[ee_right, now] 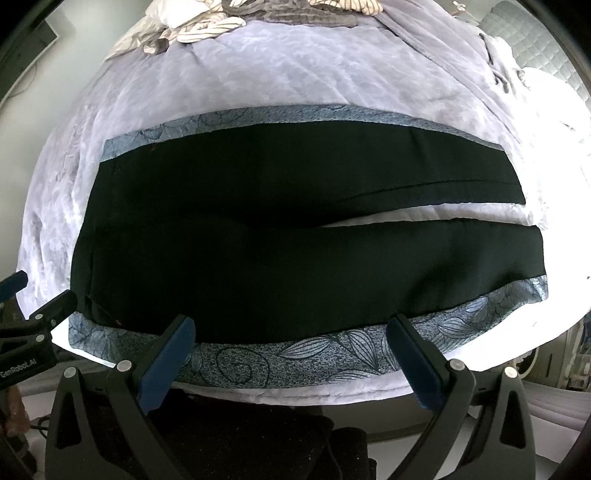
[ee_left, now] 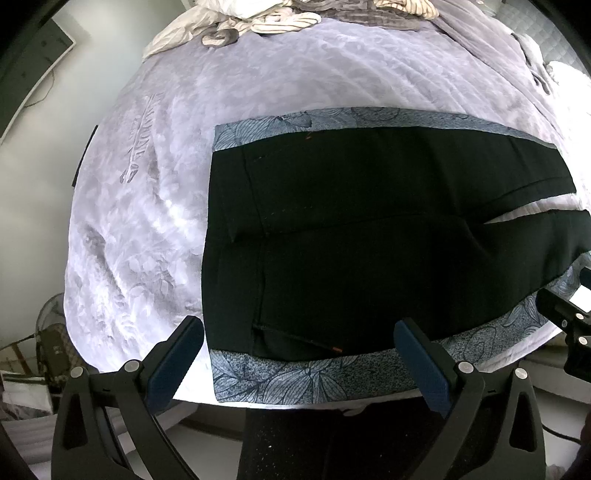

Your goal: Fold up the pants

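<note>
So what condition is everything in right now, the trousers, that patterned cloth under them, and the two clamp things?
black pants: spread flat, unfolded, legs side by side with a narrow gap between them
blue patterned cloth: lying flat under the pants
left gripper: open, holding nothing, near the waist end
right gripper: open, holding nothing, at the near edge
clothes pile: crumpled at the bed's far end

Bed [ee_left: 258, 92] covered by a pale lavender quilted bedspread [ee_right: 295, 66]. A blue leaf-patterned cloth [ee_right: 332, 354] lies flat on it near the front edge, bearing black pants [ee_right: 295, 258]; crumpled striped bedding [ee_left: 280, 18] lies at the far edge.
</note>
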